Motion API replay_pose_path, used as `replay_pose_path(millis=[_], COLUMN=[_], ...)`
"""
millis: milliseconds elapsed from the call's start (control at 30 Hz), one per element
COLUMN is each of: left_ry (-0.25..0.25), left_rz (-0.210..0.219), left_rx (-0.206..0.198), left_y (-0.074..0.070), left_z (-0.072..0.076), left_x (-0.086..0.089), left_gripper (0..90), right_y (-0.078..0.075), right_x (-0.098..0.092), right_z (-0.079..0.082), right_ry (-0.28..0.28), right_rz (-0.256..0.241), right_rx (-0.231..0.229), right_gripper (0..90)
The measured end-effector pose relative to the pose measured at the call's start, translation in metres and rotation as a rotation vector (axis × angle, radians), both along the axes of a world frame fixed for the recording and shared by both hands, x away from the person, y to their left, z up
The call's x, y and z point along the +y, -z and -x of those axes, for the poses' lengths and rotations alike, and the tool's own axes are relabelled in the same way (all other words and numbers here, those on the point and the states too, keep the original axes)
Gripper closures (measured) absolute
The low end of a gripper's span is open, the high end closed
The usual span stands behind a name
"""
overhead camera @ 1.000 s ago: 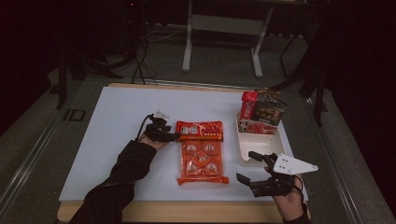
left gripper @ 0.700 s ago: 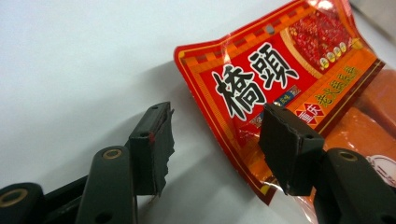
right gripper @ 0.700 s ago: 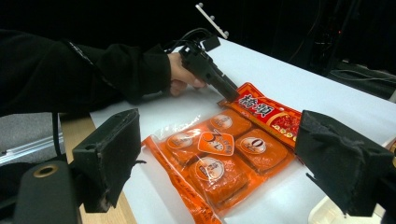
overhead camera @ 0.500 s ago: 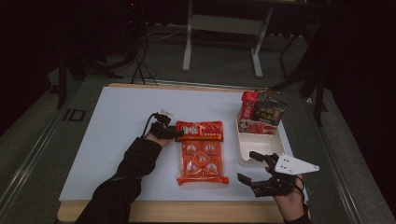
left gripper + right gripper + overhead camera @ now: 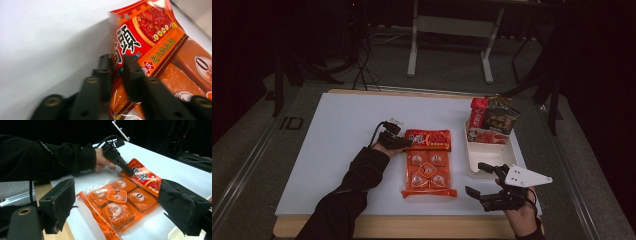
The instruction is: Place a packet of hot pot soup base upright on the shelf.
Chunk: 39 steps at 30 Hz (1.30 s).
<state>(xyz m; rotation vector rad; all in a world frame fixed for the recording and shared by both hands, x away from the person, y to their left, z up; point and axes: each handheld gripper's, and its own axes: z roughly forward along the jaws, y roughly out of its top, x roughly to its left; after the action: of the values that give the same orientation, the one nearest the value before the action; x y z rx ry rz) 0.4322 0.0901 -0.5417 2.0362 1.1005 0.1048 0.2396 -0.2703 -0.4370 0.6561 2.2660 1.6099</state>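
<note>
An orange and red snack package (image 5: 428,162) with several wrapped blocks inside lies flat on the white mat. My left gripper (image 5: 404,143) reaches its upper left corner. In the left gripper view the two black jaws of that gripper (image 5: 117,66) pinch the red printed edge of the package (image 5: 155,50). The right gripper view shows the package (image 5: 125,205) from the side, with the left gripper (image 5: 128,172) on its far corner. My right gripper (image 5: 475,177) hovers near the table's front right, jaws wide apart and holding nothing (image 5: 117,202).
A white tray (image 5: 476,167) sits at the right of the mat, with a red packet (image 5: 478,112) and a dark packet (image 5: 501,117) standing at its far end. The wooden table edge (image 5: 412,227) runs along the front. A sleeved forearm (image 5: 357,185) lies left of the package.
My left gripper has slid a little right onto the package's corner and closed on its edge. The right gripper has barely moved.
</note>
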Motion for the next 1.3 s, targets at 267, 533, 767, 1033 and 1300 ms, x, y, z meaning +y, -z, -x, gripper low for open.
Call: replay_pose_path(millis=[267,533,767,1033,1300], left_ry=[-0.002,0.011,0.003,0.004,0.020], left_rz=[-0.041,-0.033,-0.021,0.010,0.030], left_rx=[-0.017,-0.088,-0.122,-0.148,-0.179], left_y=[-0.003,-0.007,-0.015,-0.028,-0.046], left_z=[0.003,0.010,0.016,0.025,0.033], left_x=[-0.005,-0.004,-0.003,0.002,0.004], left_gripper=[88.3,88.9,89.2,89.2,89.2], right_y=[0.000,-0.001,-0.002,-0.002,-0.002], right_x=[0.000,0.000,-0.001,-0.005,-0.010], right_z=[-0.001,-0.002,-0.003,0.000,0.000], right_ry=[0.002,0.007,0.011,0.046,0.087], right_rz=[-0.002,-0.004,-0.006,0.000,-0.017], right_rx=[0.002,0.004,-0.004,-0.020,-0.015], right_gripper=[14.5,14.6,18.2,16.6,16.9])
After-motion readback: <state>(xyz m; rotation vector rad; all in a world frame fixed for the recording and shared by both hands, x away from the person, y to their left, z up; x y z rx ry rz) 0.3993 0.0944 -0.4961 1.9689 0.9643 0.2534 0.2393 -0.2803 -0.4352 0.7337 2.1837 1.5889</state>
